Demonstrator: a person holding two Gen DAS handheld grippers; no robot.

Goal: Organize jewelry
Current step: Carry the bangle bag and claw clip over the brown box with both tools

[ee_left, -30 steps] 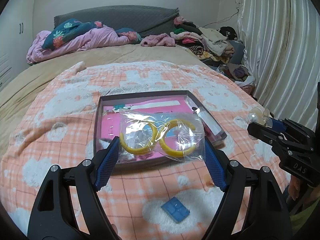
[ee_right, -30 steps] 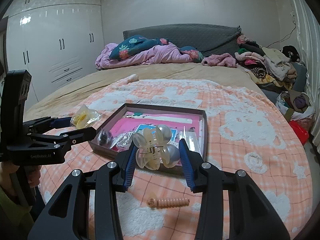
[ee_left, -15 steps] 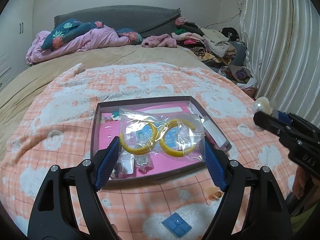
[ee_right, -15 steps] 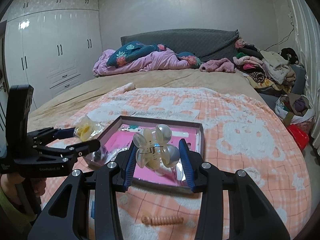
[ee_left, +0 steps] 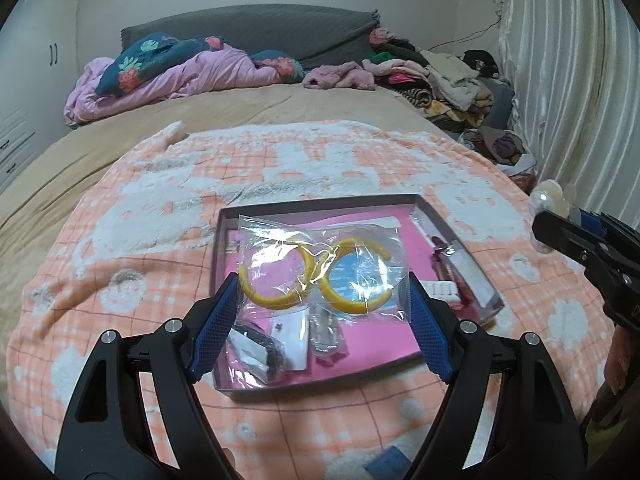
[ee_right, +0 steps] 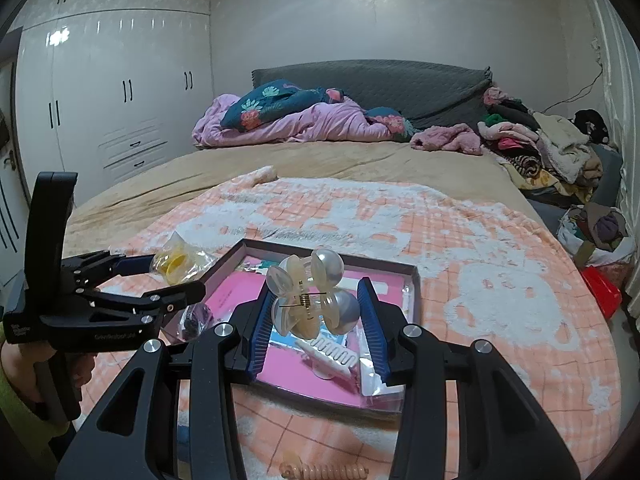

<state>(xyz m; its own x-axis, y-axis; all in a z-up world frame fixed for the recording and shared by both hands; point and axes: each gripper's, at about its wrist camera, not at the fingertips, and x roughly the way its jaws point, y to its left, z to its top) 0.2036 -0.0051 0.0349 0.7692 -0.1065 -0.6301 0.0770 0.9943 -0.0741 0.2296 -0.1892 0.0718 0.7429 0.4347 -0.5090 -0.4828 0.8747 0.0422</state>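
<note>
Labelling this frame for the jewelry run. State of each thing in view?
left tool: shut on earring bag
earring bag: sealed, held above the box
right tool: shut on hair claw
hair claw: held above the box, sprung shut
box: open, no lid, partly filled with packets
spiral hair tie: loose on blanket, outside box
blue square piece: loose on blanket, outside box

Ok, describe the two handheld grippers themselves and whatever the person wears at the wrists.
Both are matte black plastic: the left gripper and right gripper have angular two-finger linkages with silver pivot screws and ribbed blue finger pads. The left one's body carries small white lettering and an upright black grip. A yellow-green sleeve shows at that wrist.
</note>
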